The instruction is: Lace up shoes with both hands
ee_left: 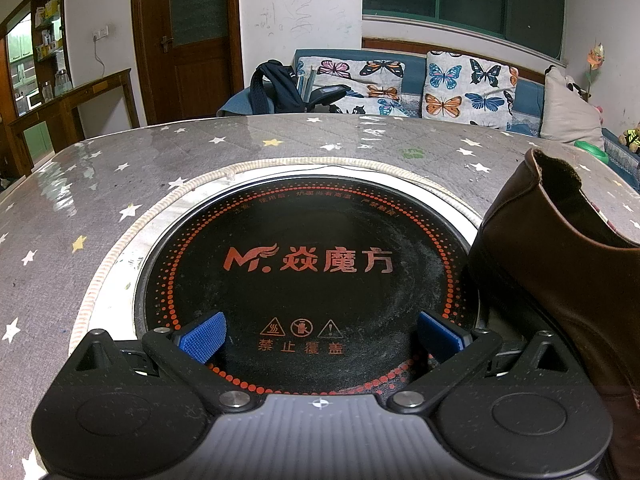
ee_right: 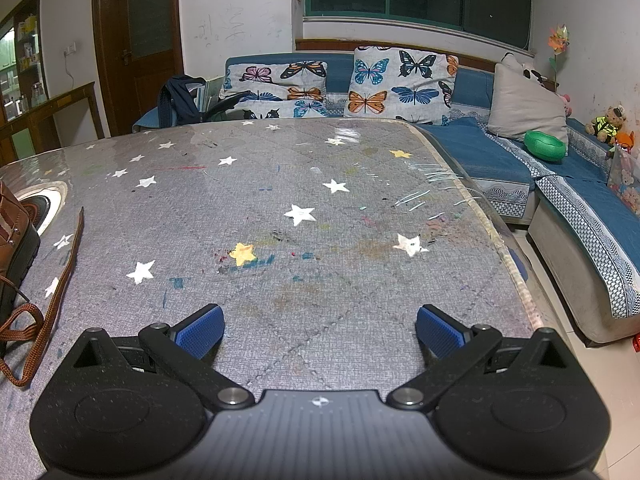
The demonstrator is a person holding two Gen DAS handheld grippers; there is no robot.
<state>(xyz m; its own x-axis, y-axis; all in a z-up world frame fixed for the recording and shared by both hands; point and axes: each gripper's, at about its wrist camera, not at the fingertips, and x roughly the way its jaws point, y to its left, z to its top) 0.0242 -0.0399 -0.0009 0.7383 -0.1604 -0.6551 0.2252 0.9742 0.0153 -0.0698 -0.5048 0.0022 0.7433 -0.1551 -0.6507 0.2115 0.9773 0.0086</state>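
On the table point(ee_right: 320, 208), unlaced boot point(ee_left: 560, 280), loose lace point(ee_right: 60, 280).

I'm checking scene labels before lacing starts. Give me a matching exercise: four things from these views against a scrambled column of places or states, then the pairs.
Things:
1. brown boot
2. brown shoelace
3. left gripper
4. green bowl

Places or states:
A. on the blue sofa
B. open above the black cooktop
C. lying loose on the star-patterned table cover
D. standing at the cooktop's right edge

Pairs: 1-D, 2-C, 3-B, 4-A
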